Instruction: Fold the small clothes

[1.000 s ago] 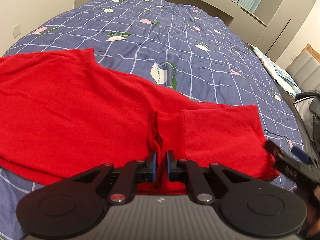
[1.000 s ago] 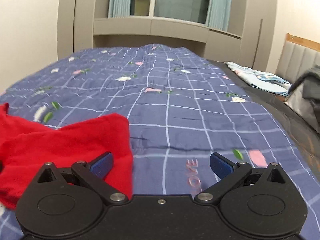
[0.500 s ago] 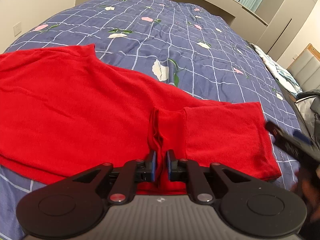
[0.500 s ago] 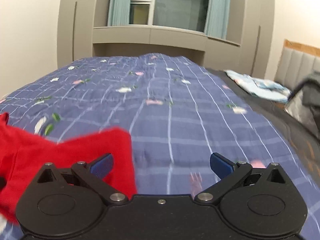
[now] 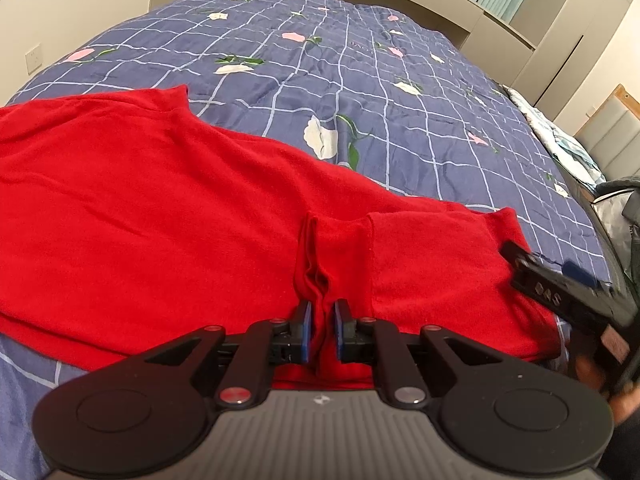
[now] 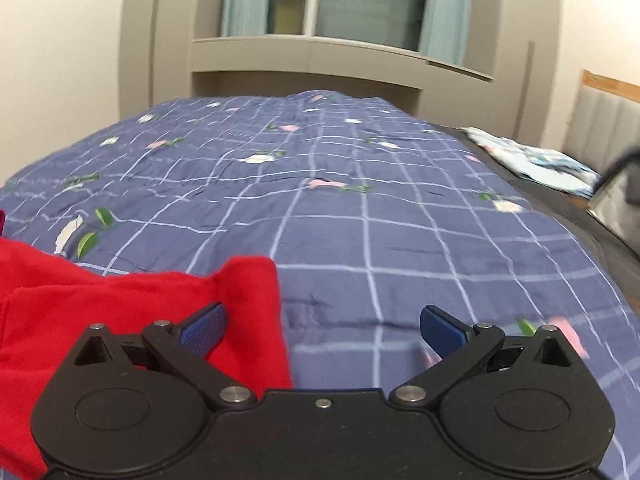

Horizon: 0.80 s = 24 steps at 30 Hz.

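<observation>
A plain red garment (image 5: 168,208) lies spread flat across the near side of the bed, reaching far left; its near edge is bunched into a raised pleat right of centre.

Your left gripper (image 5: 320,330) sits low with its two blue-padded fingers (image 5: 305,330) drawn nearly together, pinching a bunched ridge of the red garment (image 5: 160,208) between them. Your right gripper (image 6: 322,326) is held level with its jaws spread wide, the blue pads (image 6: 440,328) well apart and nothing between them; its left finger lies over the garment's corner. In the left wrist view, your right gripper (image 5: 560,292) shows at the right edge, blurred, beside the garment's far end.
</observation>
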Each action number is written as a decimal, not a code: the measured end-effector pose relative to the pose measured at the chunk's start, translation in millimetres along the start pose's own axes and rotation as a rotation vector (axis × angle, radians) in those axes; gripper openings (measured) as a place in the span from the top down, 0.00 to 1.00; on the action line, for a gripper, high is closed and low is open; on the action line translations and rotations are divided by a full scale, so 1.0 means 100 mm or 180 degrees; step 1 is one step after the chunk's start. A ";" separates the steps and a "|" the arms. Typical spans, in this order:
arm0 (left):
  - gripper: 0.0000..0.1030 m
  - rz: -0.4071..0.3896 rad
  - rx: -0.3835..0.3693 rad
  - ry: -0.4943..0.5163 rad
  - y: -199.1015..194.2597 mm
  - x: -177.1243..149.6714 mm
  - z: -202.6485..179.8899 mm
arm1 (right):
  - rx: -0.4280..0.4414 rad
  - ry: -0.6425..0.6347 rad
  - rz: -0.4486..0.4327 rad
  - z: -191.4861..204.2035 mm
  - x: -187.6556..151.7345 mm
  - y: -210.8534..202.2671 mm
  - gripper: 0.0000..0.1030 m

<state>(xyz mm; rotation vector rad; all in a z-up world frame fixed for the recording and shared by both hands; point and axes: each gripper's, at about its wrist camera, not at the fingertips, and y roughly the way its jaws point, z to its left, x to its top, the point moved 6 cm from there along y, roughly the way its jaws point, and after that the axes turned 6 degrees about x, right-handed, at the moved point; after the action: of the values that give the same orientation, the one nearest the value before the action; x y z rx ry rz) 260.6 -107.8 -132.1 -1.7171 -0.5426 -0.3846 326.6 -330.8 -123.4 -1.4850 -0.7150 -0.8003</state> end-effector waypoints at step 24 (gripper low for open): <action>0.91 -0.0482 0.0204 0.0024 -0.73 0.39 0.72 | 0.0092 0.0123 -0.0401 0.36 0.00 -0.89 0.00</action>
<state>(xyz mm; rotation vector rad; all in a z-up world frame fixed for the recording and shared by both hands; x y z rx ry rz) 250.6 -19.9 -66.9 -1.6172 -0.6748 -0.4762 256.2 -289.0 -73.5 -1.4055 -0.7941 -0.9083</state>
